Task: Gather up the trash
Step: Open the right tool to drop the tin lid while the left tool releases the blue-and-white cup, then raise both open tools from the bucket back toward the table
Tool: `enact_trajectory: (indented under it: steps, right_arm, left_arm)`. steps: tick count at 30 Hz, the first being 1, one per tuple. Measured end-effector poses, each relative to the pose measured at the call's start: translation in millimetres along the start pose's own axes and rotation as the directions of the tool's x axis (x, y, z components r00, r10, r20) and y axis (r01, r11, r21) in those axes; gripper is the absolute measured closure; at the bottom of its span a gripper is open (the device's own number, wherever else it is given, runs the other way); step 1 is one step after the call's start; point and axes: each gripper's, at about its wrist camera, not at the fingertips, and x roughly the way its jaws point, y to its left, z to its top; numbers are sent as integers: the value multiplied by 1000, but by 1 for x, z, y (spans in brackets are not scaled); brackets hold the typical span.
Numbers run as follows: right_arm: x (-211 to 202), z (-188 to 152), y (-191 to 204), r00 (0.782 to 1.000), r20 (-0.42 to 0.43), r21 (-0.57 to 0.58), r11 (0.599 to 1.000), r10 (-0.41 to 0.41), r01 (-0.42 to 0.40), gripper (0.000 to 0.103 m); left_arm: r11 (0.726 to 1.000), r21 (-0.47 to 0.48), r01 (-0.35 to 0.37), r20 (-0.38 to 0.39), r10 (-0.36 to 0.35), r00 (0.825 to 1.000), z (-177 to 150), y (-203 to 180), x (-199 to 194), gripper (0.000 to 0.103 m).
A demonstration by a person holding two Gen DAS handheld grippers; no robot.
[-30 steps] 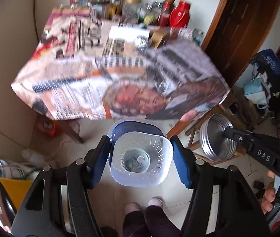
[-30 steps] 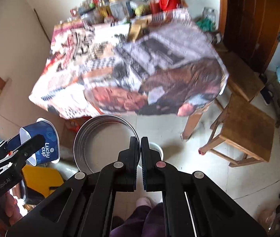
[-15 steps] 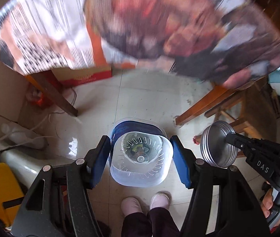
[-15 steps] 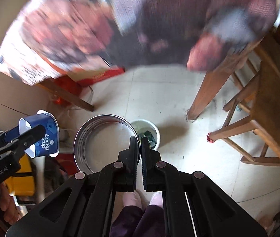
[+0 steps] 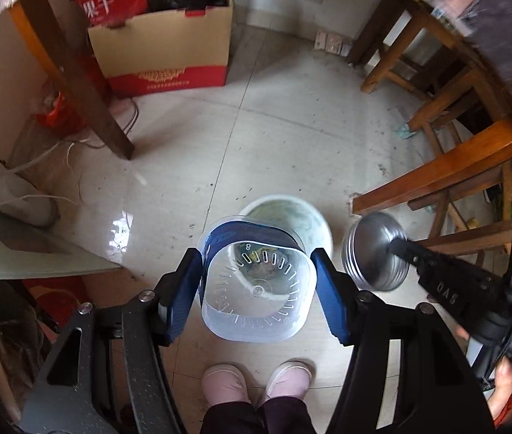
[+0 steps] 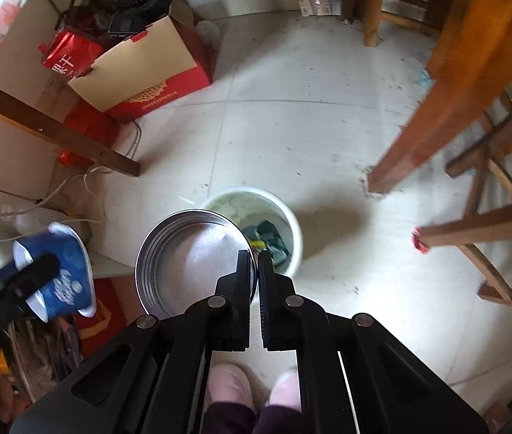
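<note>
Trash bin (image 6: 294, 233) sits on floor just below both grippers, so left gripper (image 5: 257, 282) hovers over it clamped on plastic cup (image 5: 256, 289), bottom up toward cam, w/ right gripper (image 6: 254, 278) at 3 o'clock pinching metal lid (image 6: 187, 260) by its rim, prob. ready to drop both.

Both wrist cameras high above floor, facing steeply down along own fingers. Left view sits close behind held cup (image 5: 256, 285); right view close behind held metal lid (image 6: 194, 260). Shared: white bin (image 6: 292, 231), red-and-tan box (image 5: 162, 54), table leg (image 6: 57, 133), pink slippers (image 5: 223, 383).
</note>
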Motion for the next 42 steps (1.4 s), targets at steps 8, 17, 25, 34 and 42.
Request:
enact_trajectory:
  steps: [8,17,25,34,42]
  right_arm:
    - [44,6,9,999,-49,-51,998,22,-24,66]
    - [36,4,-16,998,-53,18,999,36,-35,64]
    - [19,5,-21,1000,-11,24,1000,20,-19,64]
    - [-4,4,-17,1000,14,14,1000,27,-28,64]
    - [-66,11,3,999,43,-16,1000,27,-26,64]
  left_arm:
    - [1000,0,-1,-31,1,1000,-1,10,41,42]
    - [998,33,57,-70,-55,996,9,-22,78,42]
    - [996,3,94,-179,-92,979,12,-32,104,37]
    - [997,25,74,-151,-69,986,7,-32,63,37]
    - [997,41,64,-90,-60,994,22,-36,-24,37]
